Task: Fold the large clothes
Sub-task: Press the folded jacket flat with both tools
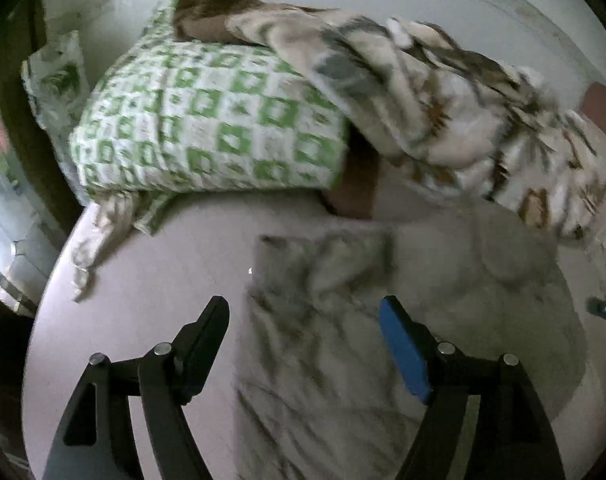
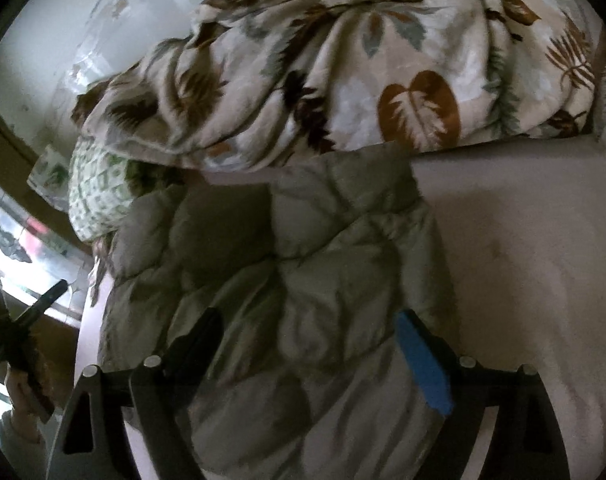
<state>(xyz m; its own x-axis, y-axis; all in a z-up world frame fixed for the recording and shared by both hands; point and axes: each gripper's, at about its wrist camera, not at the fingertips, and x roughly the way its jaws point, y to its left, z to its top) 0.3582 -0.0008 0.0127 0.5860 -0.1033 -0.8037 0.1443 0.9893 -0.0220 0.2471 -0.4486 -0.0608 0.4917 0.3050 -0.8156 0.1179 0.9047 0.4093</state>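
Observation:
A pale grey-green quilted jacket (image 1: 327,380) lies folded and rumpled on the pink bed sheet (image 1: 151,280). My left gripper (image 1: 303,308) hangs above its left part, jaws wide apart and nothing between the pads. In the right wrist view the jacket (image 2: 303,240) fills the middle, its puffy panels doubled over. My right gripper (image 2: 307,320) hovers over it, open and touching no cloth. The left gripper (image 2: 23,312) also shows at the far left edge there, held up in a person's hand (image 2: 19,392).
A green-and-white checked pillow (image 1: 207,120) lies at the head of the bed. A bunched leaf-patterned blanket (image 2: 343,72) spreads behind the jacket and partly over the pillow. A white wall is beyond, a bright window (image 2: 7,240) to the left. Bare sheet (image 2: 523,280) lies right of the jacket.

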